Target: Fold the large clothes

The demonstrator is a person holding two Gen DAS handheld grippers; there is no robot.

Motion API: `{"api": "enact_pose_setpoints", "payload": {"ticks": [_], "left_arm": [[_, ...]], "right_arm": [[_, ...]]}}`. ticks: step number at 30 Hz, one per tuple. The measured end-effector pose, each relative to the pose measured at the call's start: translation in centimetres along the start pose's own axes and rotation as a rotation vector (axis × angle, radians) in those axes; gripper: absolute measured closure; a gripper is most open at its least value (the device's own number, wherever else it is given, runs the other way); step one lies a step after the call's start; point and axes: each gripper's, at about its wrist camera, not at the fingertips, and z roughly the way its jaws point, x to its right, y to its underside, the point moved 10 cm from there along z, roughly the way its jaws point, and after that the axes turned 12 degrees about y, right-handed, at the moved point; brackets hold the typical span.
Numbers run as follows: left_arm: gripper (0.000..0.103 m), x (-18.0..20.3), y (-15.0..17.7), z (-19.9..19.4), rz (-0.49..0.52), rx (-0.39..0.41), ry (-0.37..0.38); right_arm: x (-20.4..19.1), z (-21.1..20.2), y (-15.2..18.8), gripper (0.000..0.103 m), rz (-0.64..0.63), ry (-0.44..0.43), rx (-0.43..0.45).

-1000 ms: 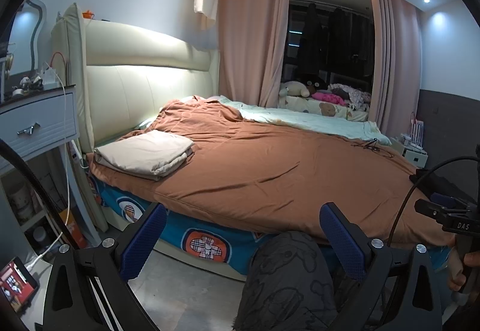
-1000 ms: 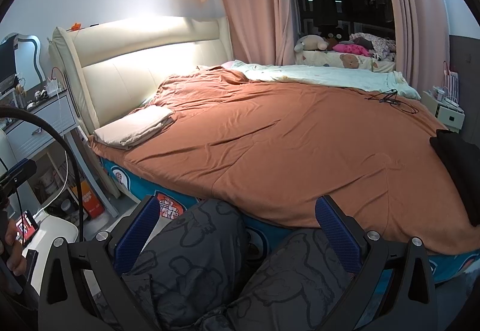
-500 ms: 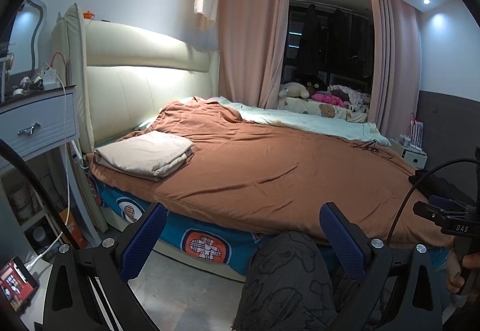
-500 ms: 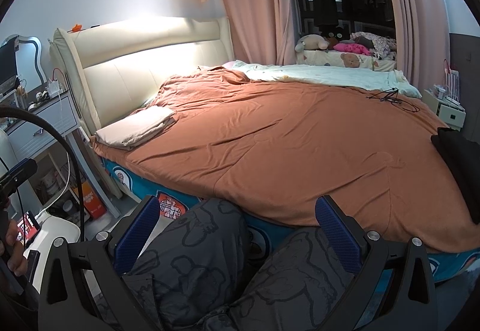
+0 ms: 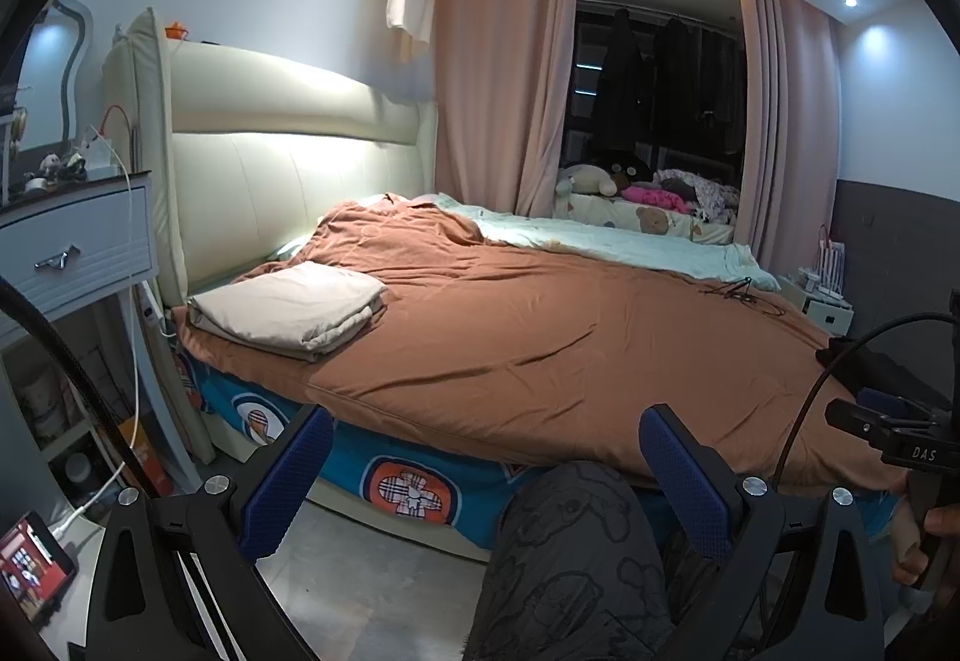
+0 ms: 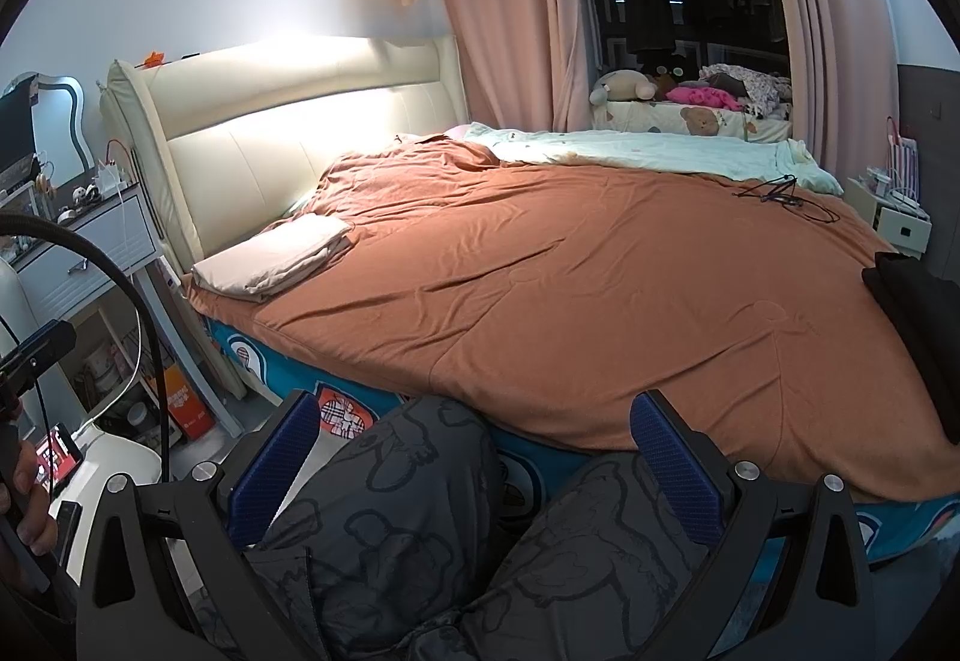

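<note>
change: none — both views match a second ago | left hand-held gripper (image 5: pixel 486 472) apart, empty | right hand-held gripper (image 6: pixel 474 457) apart, empty | folded beige garment (image 5: pixel 288 307) far-left on bed (image 5: pixel 540 349) | black garment (image 6: pixel 918 313) right edge — folding not begun

At three o'clock, the black garment (image 6: pixel 924 325) runs off my right view's edge. At eight o'clock, the phone (image 5: pixel 33 565) screen is too small to read.
</note>
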Motion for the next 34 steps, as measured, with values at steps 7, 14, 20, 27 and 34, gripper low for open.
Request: {"api": "enact_pose_setpoints", "payload": {"ticks": [7,14,20,27,34], "left_arm": [[0.0,0.09,-0.12,0.02,0.004,0.003,-0.002],[0.0,0.14,-0.17,0.03,0.008,0.006,-0.003],[0.0,0.13,-0.19,0.02,0.011,0.007,-0.003],[0.0,0.17,-0.24,-0.02,0.021,0.008,0.0],[0.0,0.32,-0.25,0.19,0.032,0.006,0.007]], "right_arm": [[-0.05,-0.08,0.09,0.0,0.004,-0.001,0.0],[-0.04,-0.1,0.13,0.0,0.006,-0.002,0.001],[-0.06,-0.12,0.16,0.0,0.009,-0.001,0.0],[-0.03,-0.14,0.1,0.0,0.013,0.001,0.001],[-0.35,-0.19,0.17,0.0,0.019,0.007,0.0]]}}
